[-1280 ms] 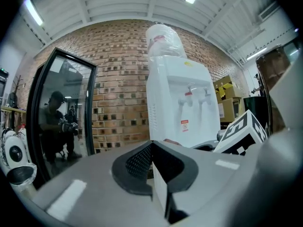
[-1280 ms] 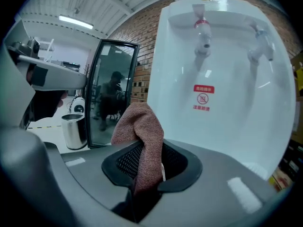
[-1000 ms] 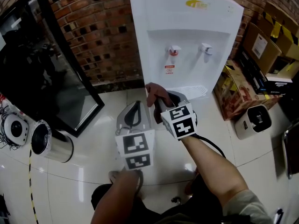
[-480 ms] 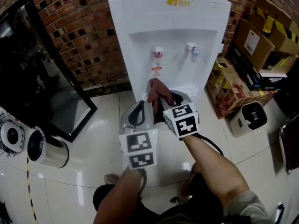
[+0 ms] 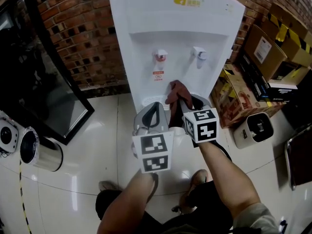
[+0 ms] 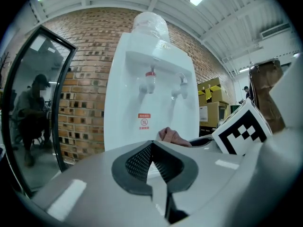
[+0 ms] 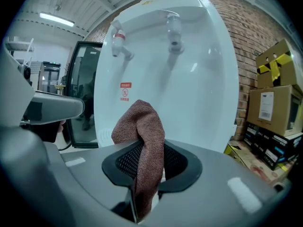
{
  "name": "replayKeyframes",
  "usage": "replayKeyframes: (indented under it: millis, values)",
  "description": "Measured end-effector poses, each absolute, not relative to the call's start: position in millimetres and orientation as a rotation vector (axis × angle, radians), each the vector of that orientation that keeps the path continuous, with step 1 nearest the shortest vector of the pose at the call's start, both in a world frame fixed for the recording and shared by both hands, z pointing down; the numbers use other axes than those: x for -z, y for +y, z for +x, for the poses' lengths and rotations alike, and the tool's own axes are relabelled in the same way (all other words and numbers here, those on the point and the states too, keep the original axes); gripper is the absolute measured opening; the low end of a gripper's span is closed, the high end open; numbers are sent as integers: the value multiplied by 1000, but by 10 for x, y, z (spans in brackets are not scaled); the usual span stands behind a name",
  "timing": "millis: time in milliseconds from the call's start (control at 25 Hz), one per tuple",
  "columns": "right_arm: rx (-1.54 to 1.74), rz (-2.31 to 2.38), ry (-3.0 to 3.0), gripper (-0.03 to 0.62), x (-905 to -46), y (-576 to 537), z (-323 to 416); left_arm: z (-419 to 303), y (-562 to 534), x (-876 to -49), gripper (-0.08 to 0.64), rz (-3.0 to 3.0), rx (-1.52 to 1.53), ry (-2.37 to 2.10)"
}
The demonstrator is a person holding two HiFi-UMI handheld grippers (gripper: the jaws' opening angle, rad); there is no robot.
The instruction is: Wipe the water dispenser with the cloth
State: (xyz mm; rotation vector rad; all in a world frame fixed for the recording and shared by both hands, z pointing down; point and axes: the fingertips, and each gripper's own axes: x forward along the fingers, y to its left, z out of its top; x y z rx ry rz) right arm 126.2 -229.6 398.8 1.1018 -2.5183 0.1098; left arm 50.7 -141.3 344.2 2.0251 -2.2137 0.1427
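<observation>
Right gripper [image 7: 150, 159] clamps a reddish-brown terry cloth [image 7: 140, 122], seemingly just short of the tall white water dispenser [image 5: 178, 38]; left gripper [image 6: 152, 161] closed, empty

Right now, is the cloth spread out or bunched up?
Bunched up: the cloth rises as a narrow crumpled fold, pinched between the right tongs.

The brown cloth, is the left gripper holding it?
No, the cloth is pinched in the right gripper; the left gripper's jaws meet on nothing.

Brown cloth [image 7: 141, 131] before white water dispenser [image 5: 175, 48]
Cloth bunched upright, pinched in right tongs [image 7: 144, 167]; dispenser stands upright close ahead.
</observation>
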Motion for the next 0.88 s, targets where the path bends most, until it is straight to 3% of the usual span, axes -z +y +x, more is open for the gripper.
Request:
replayKeyframes:
  millis: [880]
  values:
    - [-103,1241,-2403,106,-4022,-2559,2126,1257,-1743,-3721,0,2197,-270,-2043]
